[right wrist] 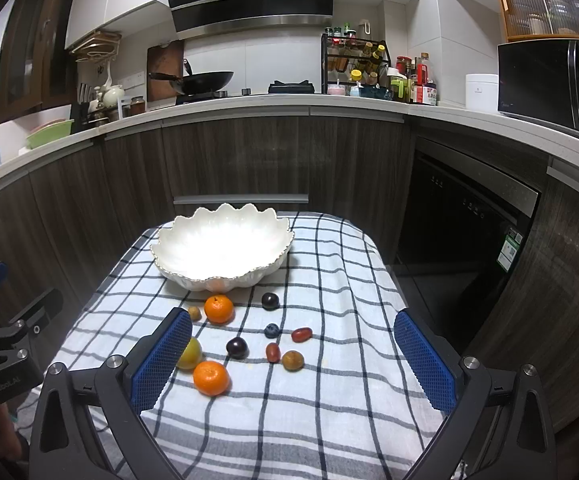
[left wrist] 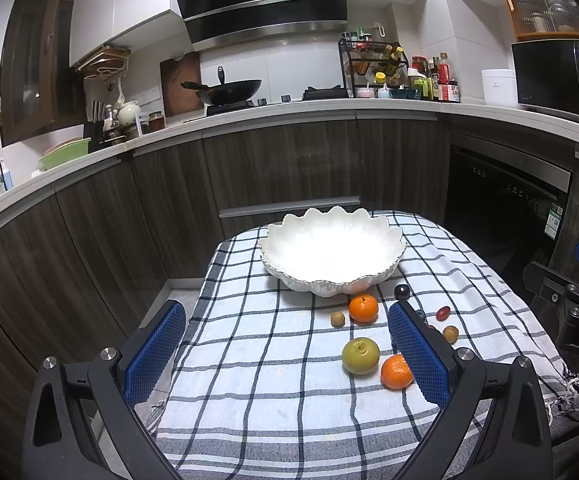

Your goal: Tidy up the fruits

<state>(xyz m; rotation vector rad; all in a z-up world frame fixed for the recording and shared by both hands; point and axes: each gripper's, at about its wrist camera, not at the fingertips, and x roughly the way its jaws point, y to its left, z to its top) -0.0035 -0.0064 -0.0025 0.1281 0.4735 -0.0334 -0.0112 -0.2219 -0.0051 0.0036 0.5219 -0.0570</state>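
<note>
Left tool (left wrist: 287, 344) and right tool (right wrist: 293, 354) are both fully released and grasp nothing. The fruits (right wrist: 245, 340) lie loose on the checked cloth (right wrist: 309, 420) covering the desk, just before the empty white bowl (right wrist: 221, 252).

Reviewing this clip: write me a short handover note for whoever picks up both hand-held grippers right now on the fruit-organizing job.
Left hand-held gripper: open, empty, above the checked cloth.
Right hand-held gripper: open, empty, above the fruit.
White scalloped bowl stands at the far end of the cloth; no fruit visible inside.
Fruit loose on the cloth in front of the bowl: two oranges, a green apple, two dark plums, a blueberry, two small red fruits, two small brown ones.
Done: nothing yet.
Left: likely move every fruit into the bowl.
</note>
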